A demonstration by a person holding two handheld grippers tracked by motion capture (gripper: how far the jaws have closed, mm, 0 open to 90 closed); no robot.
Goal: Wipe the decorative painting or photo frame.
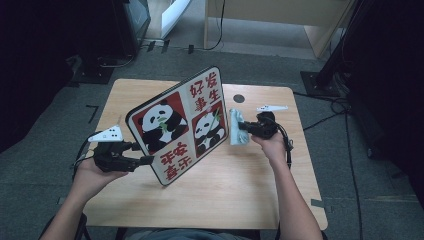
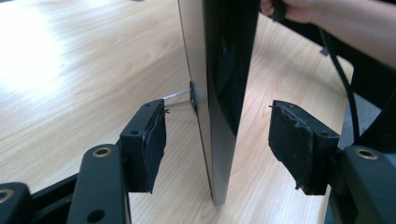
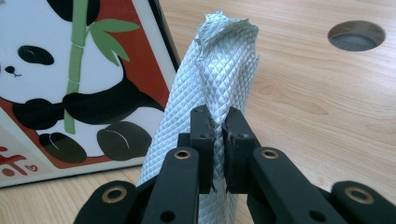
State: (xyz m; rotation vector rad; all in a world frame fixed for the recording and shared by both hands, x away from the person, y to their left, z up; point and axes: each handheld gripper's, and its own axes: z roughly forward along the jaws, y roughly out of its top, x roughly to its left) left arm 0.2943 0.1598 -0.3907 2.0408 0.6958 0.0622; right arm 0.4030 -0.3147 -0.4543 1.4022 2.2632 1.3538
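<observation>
Wooden table [image 1: 240, 185], grey carpet around. Panda board [image 1: 179, 125] upright on its edge mid-table. Left gripper [image 2: 217, 140] open, pads either side of board's edge, not pressing. Right gripper [image 3: 218, 149] clamped on pale cloth [image 3: 219, 70], just beside board.

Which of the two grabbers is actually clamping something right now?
The right gripper, shut on the pale cloth; the left gripper's jaws stand apart around the panda board's edge.

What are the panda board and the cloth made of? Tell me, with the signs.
Panda board: probably glossy printed plastic or glass on a thin rigid panel; smooth sheen, sharp edge, dark back in the left gripper view.
Cloth: pale woven fabric, likely microfibre; diamond-textured weave, soft folds.
</observation>
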